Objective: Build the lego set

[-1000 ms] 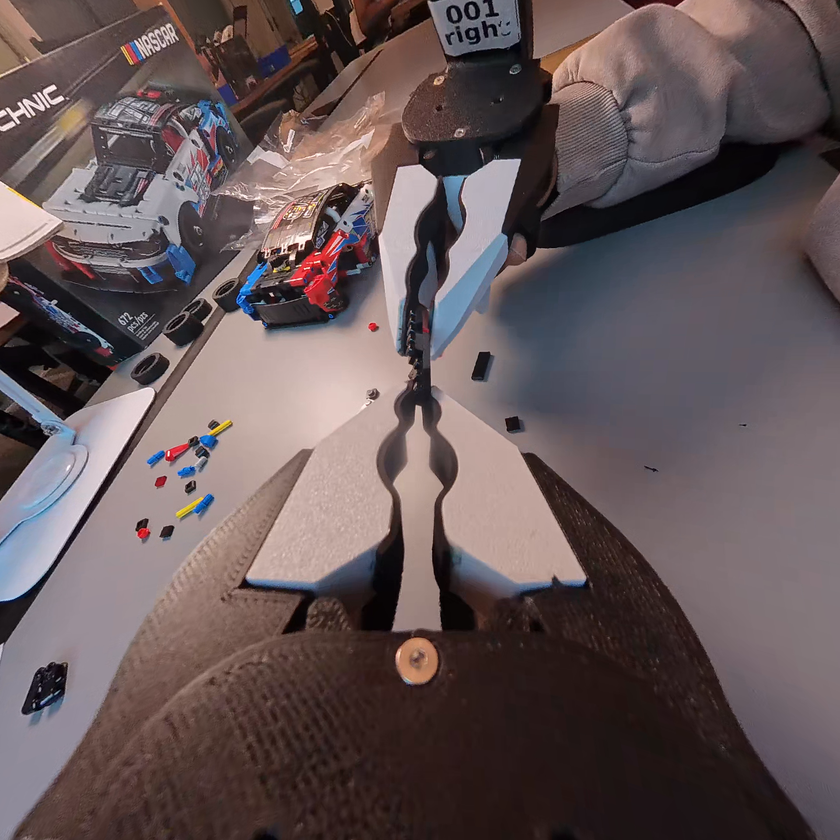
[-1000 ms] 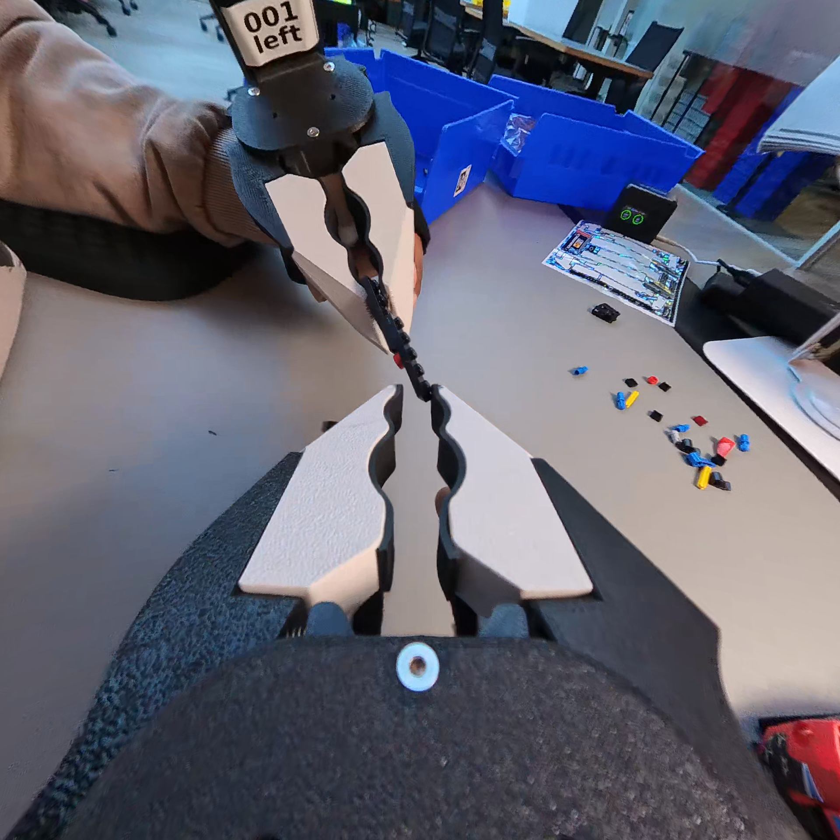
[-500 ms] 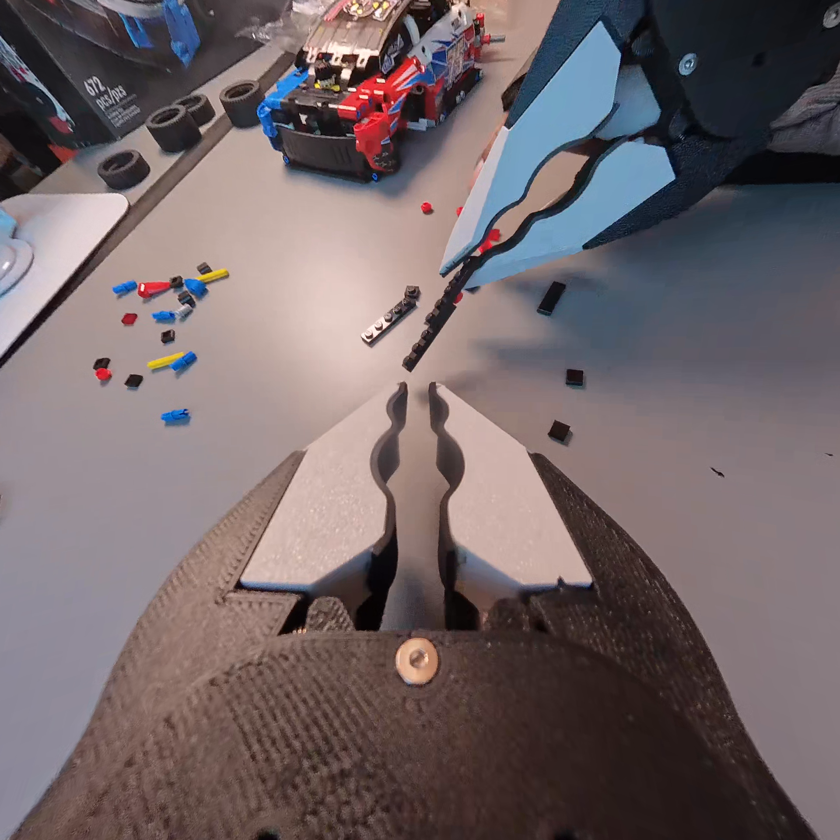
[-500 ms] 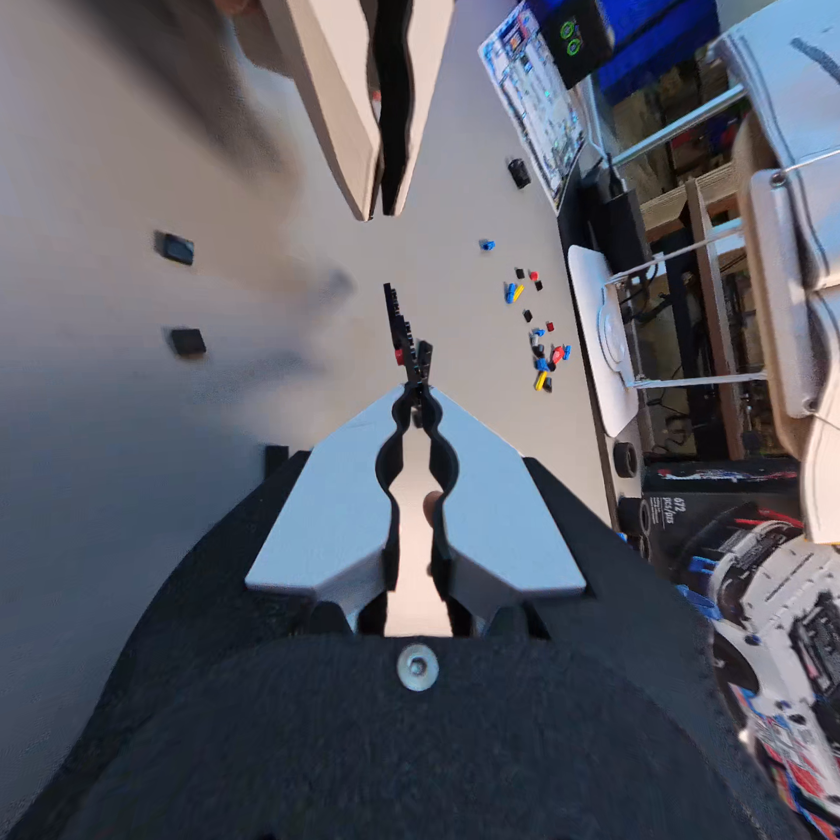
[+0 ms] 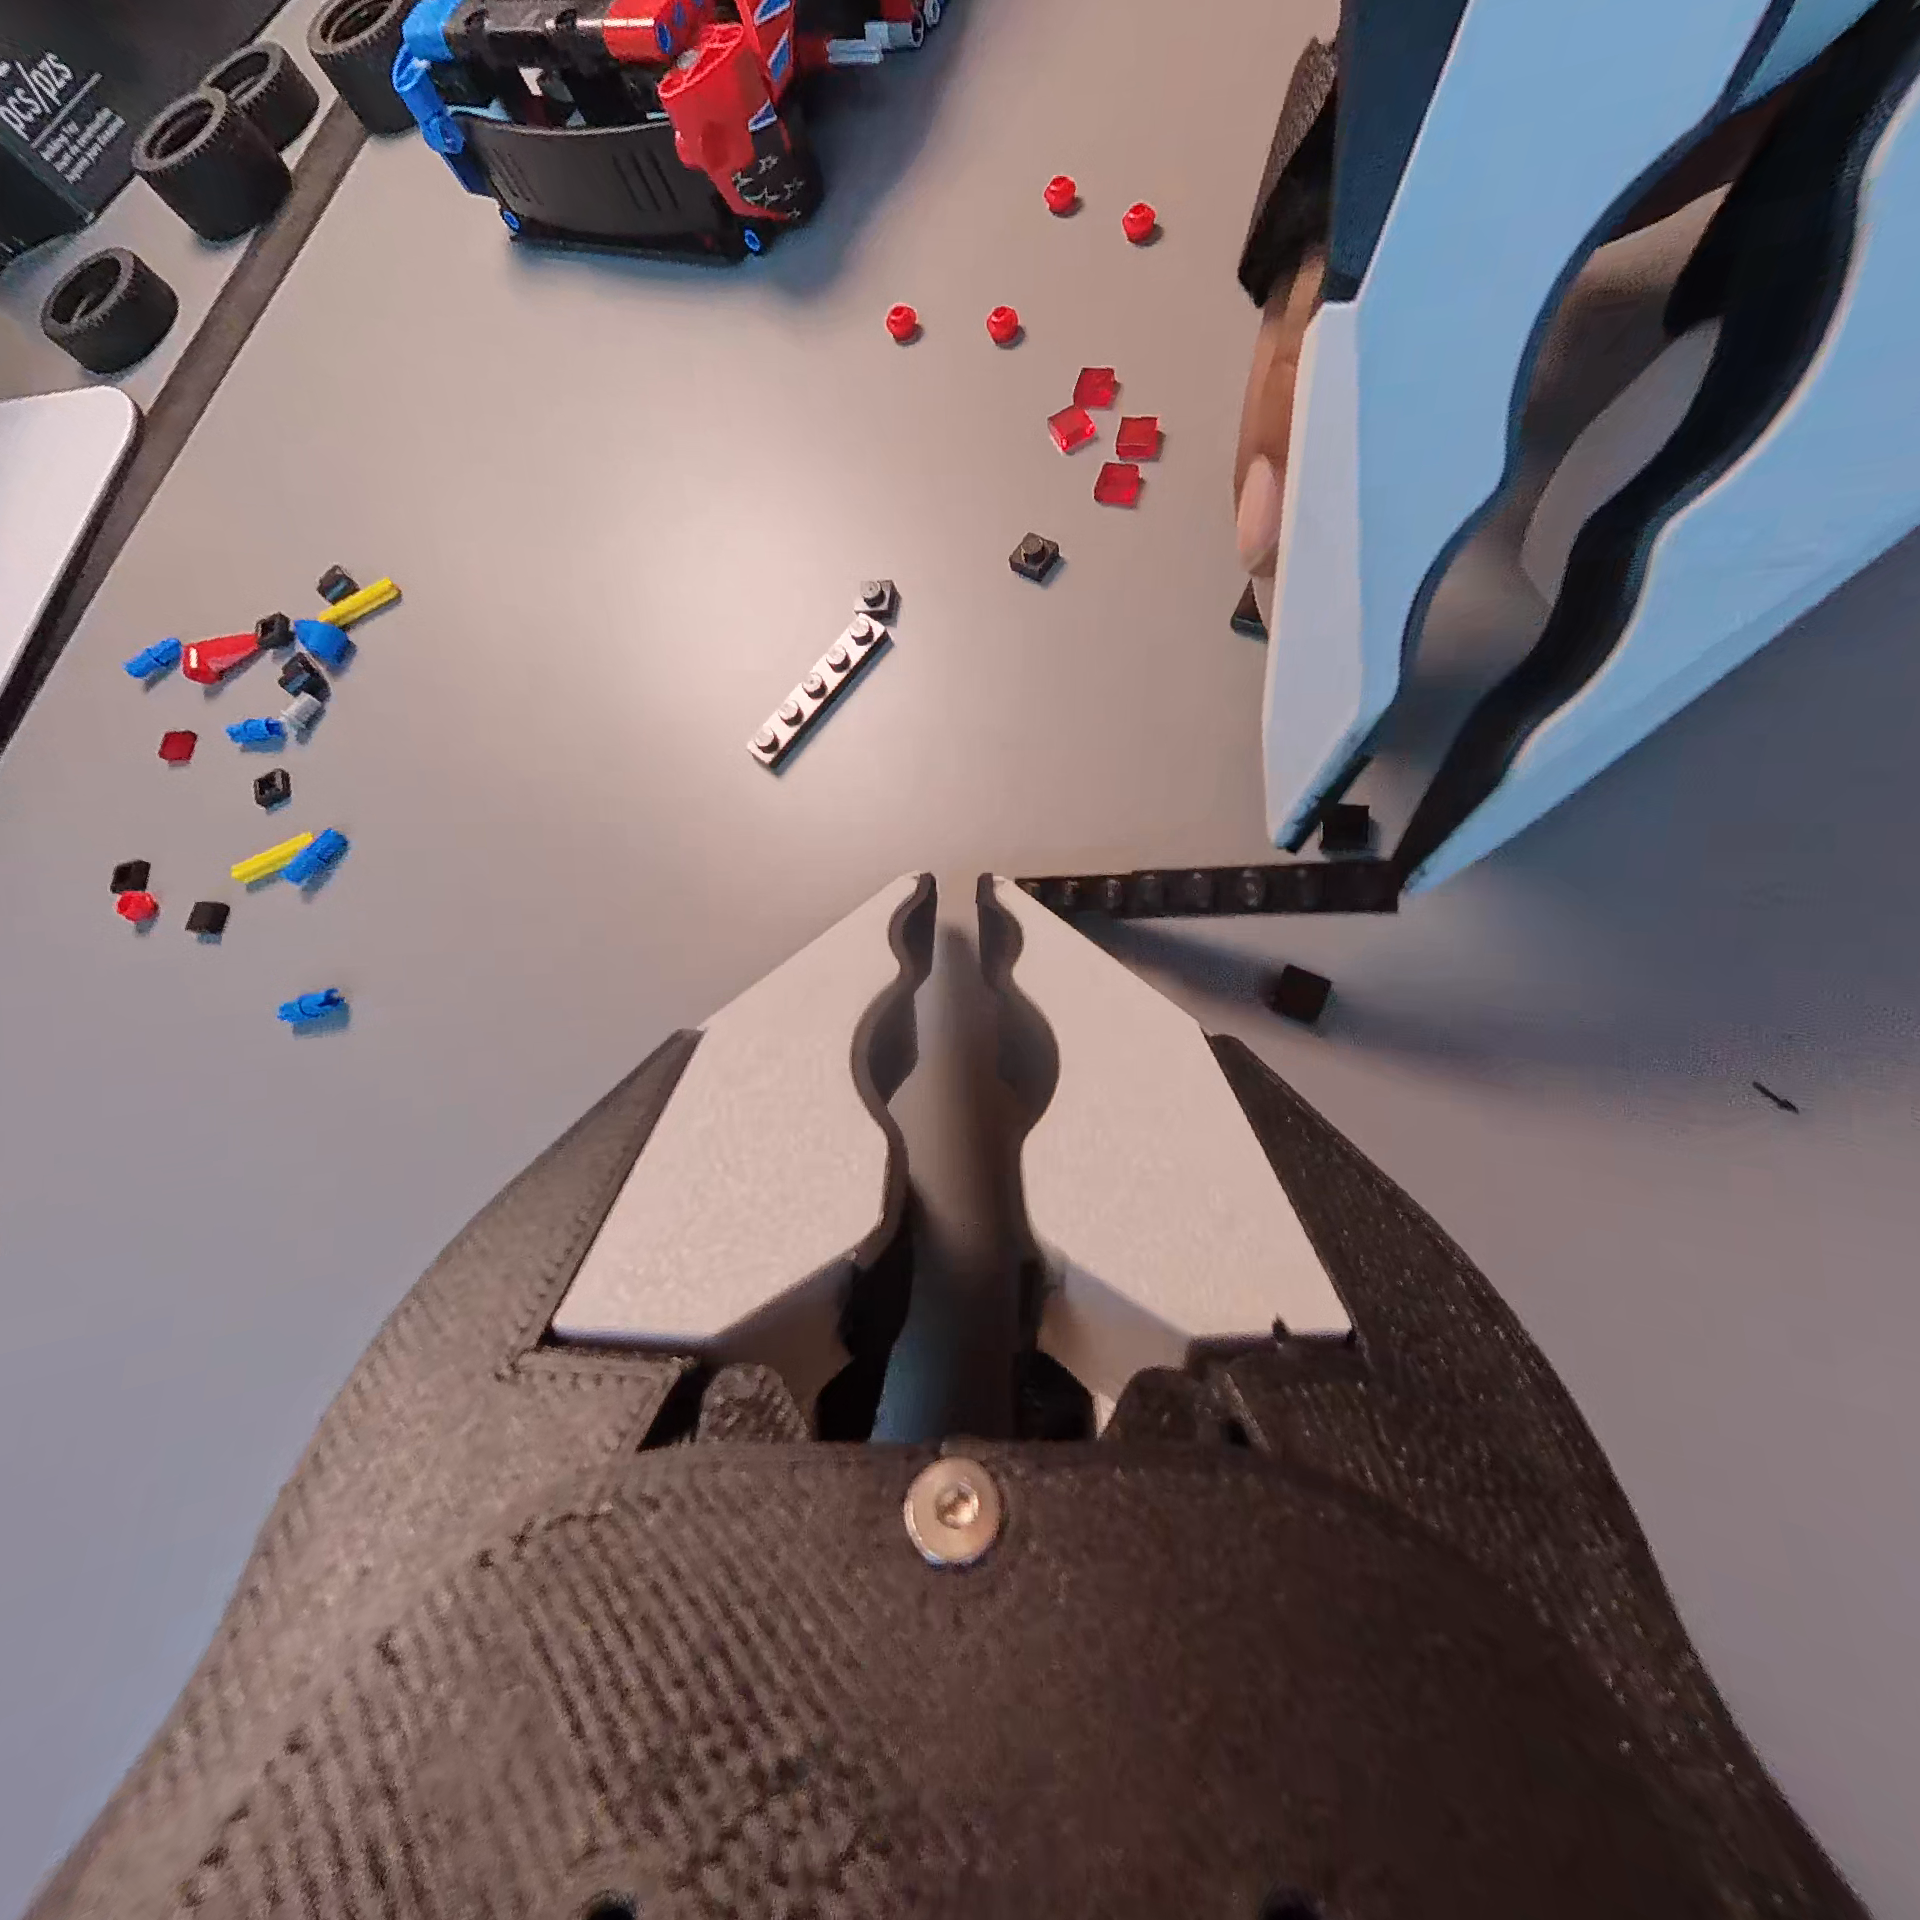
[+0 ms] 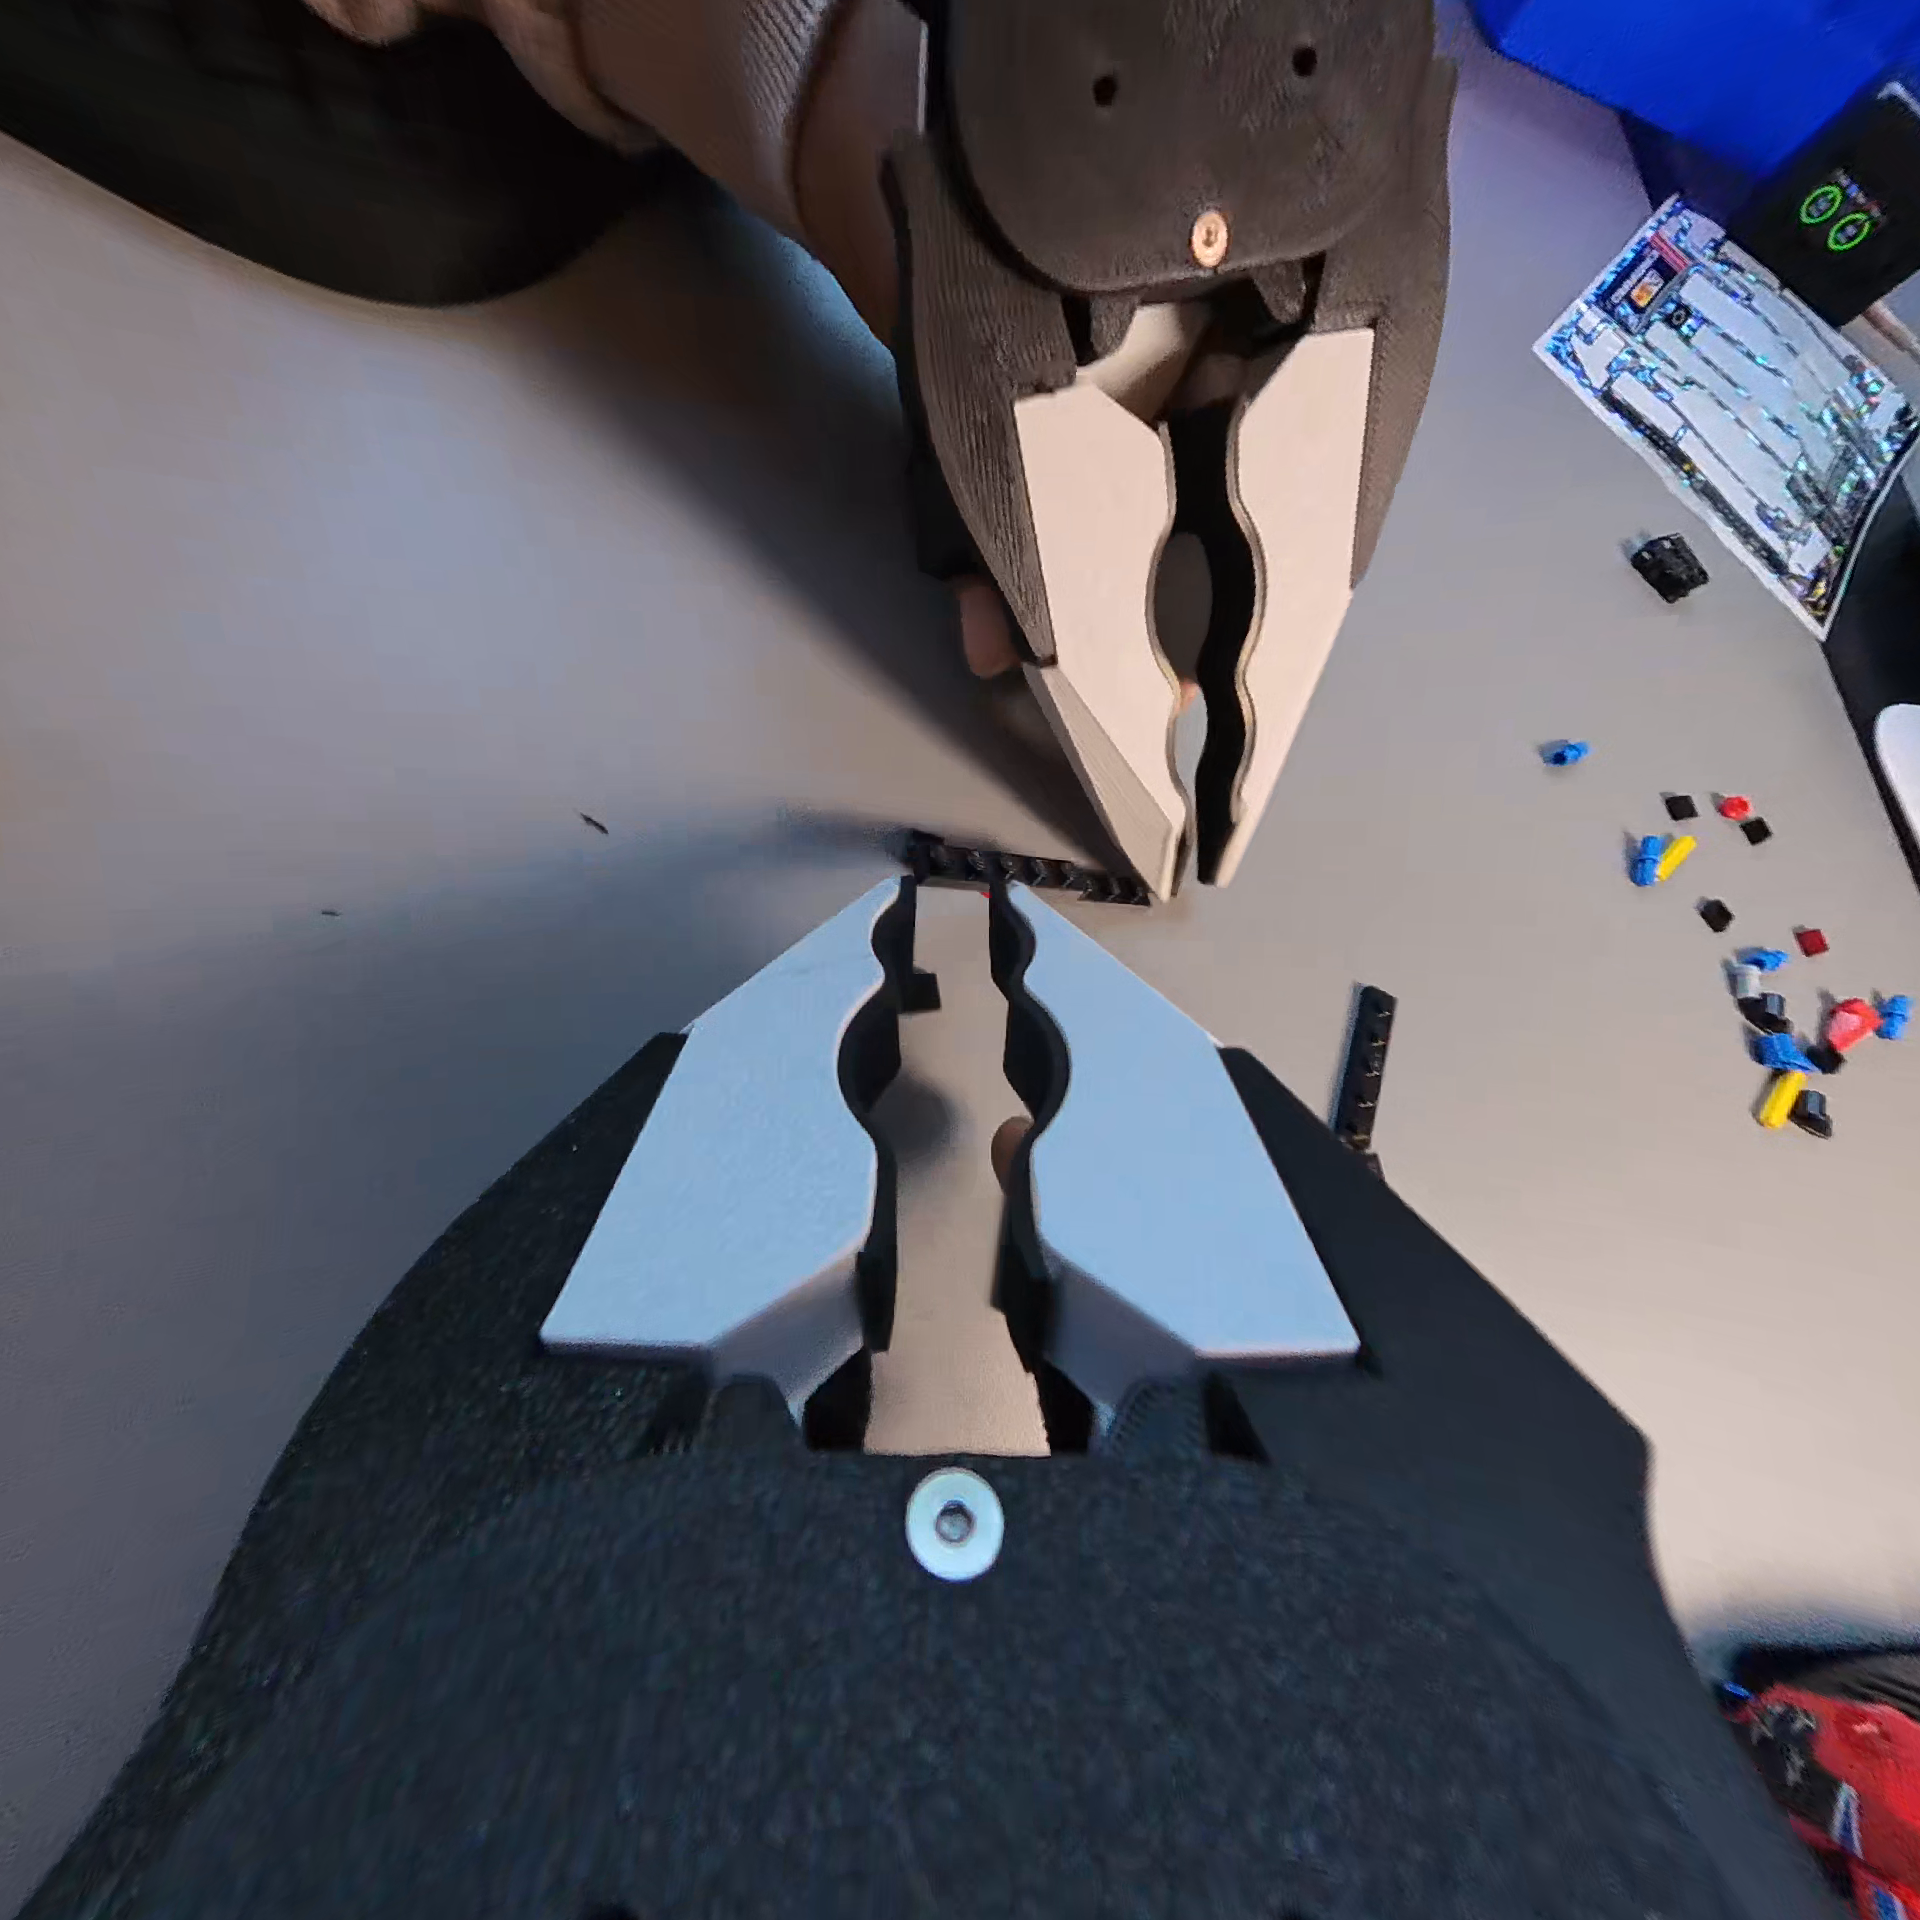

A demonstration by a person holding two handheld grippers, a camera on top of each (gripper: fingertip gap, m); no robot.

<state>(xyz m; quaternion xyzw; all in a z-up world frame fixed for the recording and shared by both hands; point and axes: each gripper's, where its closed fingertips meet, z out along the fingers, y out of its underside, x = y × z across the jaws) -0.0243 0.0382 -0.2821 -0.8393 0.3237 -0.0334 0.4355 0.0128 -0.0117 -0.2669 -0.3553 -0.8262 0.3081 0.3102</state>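
Left wrist view: the left gripper [image 5: 956, 883] hangs low over the grey table [image 5: 623, 488], its fingers nearly together with a narrow gap at the tips and nothing between them. A long black strip [image 5: 1210, 891] lies flat on the table just right of those tips. The right gripper [image 5: 1351, 852] comes down from the far right, its fingers parted, one tip at the strip's right end. Two small black squares [image 5: 1299, 992] lie near that end. A short grey strip [image 5: 821, 686] lies farther off, with red pieces [image 5: 1101, 436] beyond it. To the left is a scatter of coloured bits [image 5: 260, 727]; at the far edge stand the half-built car [image 5: 623, 114] and loose tyres [image 5: 208, 156].

Right wrist view: the right gripper [image 6: 951, 888] has its fingers spread, holding nothing, tips at the near side of the black strip [image 6: 1029, 878]. The left gripper [image 6: 1190, 878] points down at the strip's right end, fingers slightly apart. A sheet of stickers [image 6: 1745, 416] lies far right.
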